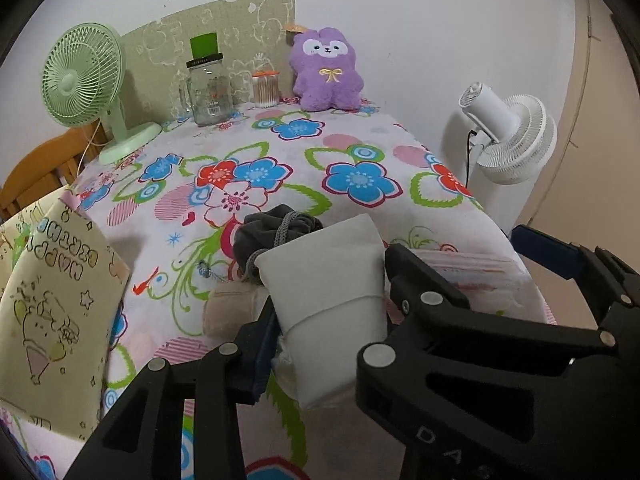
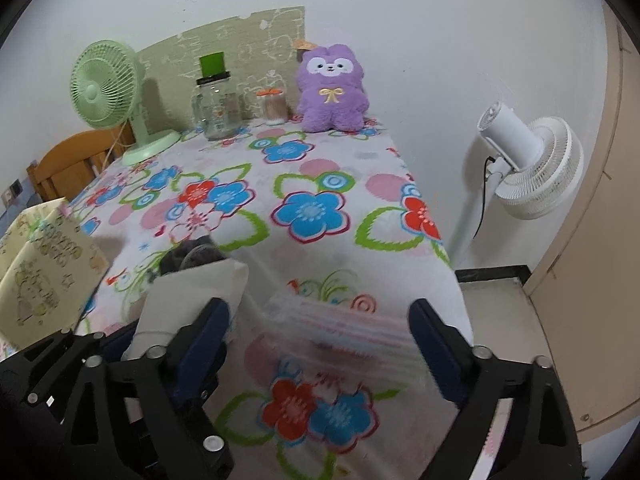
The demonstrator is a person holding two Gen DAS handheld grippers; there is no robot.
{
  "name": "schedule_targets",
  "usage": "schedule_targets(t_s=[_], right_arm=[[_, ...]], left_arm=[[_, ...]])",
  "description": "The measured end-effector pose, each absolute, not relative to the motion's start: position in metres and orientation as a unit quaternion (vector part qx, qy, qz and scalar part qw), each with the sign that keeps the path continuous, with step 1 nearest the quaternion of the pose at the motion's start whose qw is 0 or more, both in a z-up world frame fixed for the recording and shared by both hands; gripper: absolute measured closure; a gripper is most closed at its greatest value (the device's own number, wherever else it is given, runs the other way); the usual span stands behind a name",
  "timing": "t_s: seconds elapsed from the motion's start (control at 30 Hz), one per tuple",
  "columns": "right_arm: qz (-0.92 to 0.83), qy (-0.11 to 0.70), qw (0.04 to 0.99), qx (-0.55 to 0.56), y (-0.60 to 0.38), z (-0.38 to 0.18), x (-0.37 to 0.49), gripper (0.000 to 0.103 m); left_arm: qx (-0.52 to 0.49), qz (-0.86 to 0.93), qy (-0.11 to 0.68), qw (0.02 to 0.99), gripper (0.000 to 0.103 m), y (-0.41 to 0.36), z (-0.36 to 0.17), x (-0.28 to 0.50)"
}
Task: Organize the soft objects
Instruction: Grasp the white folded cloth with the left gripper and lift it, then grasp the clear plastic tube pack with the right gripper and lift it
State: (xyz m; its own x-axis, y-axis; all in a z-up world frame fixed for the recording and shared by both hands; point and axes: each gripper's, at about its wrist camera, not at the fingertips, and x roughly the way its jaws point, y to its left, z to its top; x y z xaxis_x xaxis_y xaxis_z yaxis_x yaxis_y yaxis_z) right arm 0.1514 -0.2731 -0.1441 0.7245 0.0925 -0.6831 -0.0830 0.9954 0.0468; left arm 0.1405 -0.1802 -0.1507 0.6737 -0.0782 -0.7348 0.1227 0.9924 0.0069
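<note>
My left gripper is shut on a white folded soft pack and holds it above the flowered tablecloth. The pack also shows in the right wrist view. Behind it lie a dark grey drawstring pouch and a beige soft roll. My right gripper is open over a clear pack of pink striped tissues, which also shows in the left wrist view. A purple plush toy sits upright at the far edge by the wall.
A yellow gift bag stands at the left edge. A green desk fan, a glass jar and a cotton swab jar stand at the back. A white fan stands right of the table. A wooden chair is at left.
</note>
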Motion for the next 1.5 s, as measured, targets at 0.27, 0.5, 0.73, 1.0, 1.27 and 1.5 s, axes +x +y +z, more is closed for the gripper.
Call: schedule_targets(t_s=[0.27, 0.5, 0.73, 1.0, 1.27, 1.5], right_arm=[[0.064, 0.407, 0.911, 0.025, -0.285, -0.162, 0.174, 0.006], [0.074, 0.426, 0.901, 0.019, -0.282, -0.168, 0.172, 0.012], [0.104, 0.442, 0.891, 0.01, -0.27, -0.173, 0.161, 0.047], [0.112, 0.437, 0.893, 0.017, -0.26, -0.168, 0.151, 0.072], [0.087, 0.429, 0.899, 0.014, -0.256, -0.16, 0.135, 0.074], [0.072, 0.42, 0.905, 0.016, -0.253, -0.149, 0.121, 0.075]], left_arm=[[0.04, -0.054, 0.403, 0.913, 0.059, -0.185, -0.155, 0.143], [0.053, -0.058, 0.412, 0.908, 0.059, -0.187, -0.16, 0.139], [0.06, -0.068, 0.423, 0.901, 0.059, -0.185, -0.166, 0.131], [0.048, -0.074, 0.426, 0.901, 0.059, -0.178, -0.164, 0.125], [0.048, -0.085, 0.422, 0.901, 0.06, -0.17, -0.159, 0.116], [0.047, -0.089, 0.41, 0.906, 0.061, -0.162, -0.15, 0.107]])
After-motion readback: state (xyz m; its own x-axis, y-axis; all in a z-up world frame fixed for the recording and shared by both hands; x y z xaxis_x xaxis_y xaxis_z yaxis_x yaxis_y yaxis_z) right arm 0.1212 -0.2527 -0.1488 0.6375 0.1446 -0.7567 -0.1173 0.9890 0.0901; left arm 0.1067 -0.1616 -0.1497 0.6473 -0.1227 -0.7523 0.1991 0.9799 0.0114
